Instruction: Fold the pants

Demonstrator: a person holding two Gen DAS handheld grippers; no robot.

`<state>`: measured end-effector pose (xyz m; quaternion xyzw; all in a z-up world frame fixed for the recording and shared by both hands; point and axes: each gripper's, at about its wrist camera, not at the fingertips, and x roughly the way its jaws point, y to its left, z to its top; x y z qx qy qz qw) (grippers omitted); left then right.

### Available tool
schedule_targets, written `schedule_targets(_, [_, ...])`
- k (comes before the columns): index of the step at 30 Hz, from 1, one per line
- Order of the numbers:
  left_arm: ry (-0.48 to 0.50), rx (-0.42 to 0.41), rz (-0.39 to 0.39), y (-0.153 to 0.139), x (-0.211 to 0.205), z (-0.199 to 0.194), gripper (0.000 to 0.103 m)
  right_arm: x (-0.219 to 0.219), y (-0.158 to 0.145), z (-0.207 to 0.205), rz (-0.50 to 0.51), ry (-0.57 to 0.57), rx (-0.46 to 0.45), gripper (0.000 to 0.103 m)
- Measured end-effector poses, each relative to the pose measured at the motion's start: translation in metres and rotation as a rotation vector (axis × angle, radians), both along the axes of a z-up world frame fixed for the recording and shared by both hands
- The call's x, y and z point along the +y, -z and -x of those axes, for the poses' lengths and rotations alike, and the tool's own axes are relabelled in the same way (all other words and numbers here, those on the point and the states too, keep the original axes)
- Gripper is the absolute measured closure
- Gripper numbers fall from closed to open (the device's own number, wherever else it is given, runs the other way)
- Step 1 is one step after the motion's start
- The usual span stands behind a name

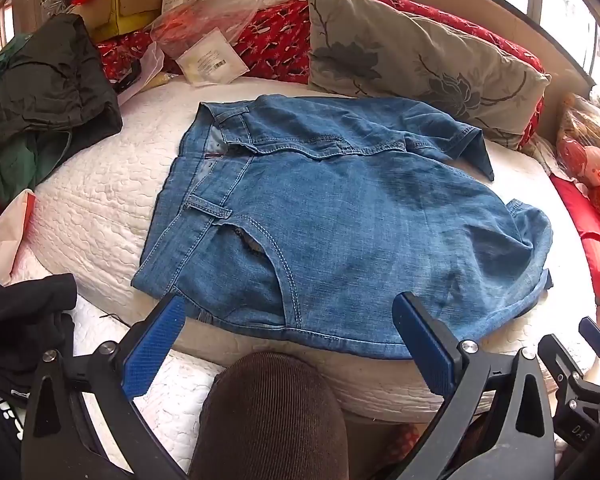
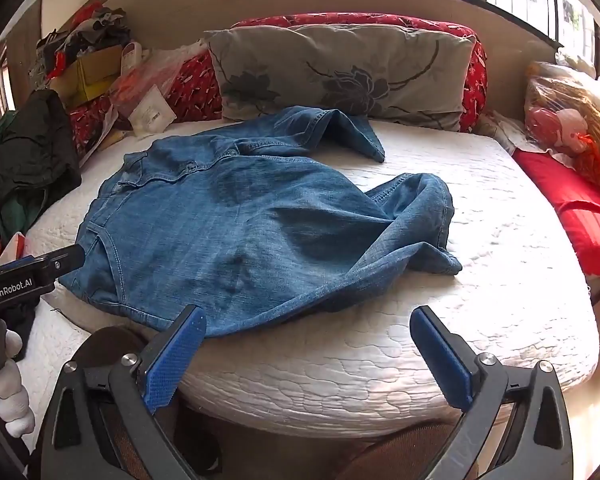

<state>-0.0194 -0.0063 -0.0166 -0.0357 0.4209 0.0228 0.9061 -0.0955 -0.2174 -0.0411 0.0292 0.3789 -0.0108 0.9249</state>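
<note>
Your bed (image 1: 100, 184) fills both views, covered by a white quilted mattress pad, with its near edge just ahead of your tools. The blue jeans (image 1: 340, 232) lie flat across the middle of the bed, reaching down to the near edge. They are partly folded, with the waistband toward the left side and the legs doubled back, so one hem lies near the head of the bed and the other is bunched toward the right side.

At the head of the bed a grey floral pillow (image 2: 340, 76) leans against a red patterned cushion (image 2: 476, 72). Along the left edge you have a heap of dark green and black clothing (image 1: 48, 92), and beyond it, in the far left corner, a cardboard box (image 1: 128, 8) and plastic bags. A red cushion (image 2: 572, 216) sits on the right edge, with a bagged bundle behind it.

Your left tool (image 1: 288, 332) hangs over the near edge with its blue pads spread wide, above the lower hem of the jeans and gripping nothing. Your right tool (image 2: 308, 344) is equally released, its left pad over the jeans' near edge, its right pad over bare mattress. Your knee in brown corduroy (image 1: 276, 412) shows below the left tool.
</note>
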Motion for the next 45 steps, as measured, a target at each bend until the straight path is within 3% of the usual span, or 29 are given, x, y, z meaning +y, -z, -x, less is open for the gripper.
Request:
schedule_targets(13, [0.028,-0.013,-0.070,-0.002,-0.009,0.003,0.000,-0.008,-0.001,-0.007,-0.004,0.029,0.031,0.000])
schedule_targets(45, [0.047,0.019,-0.072,0.006,-0.013,-0.003,0.000,-0.011,0.008,-0.016,-0.018,0.026,0.069,0.000])
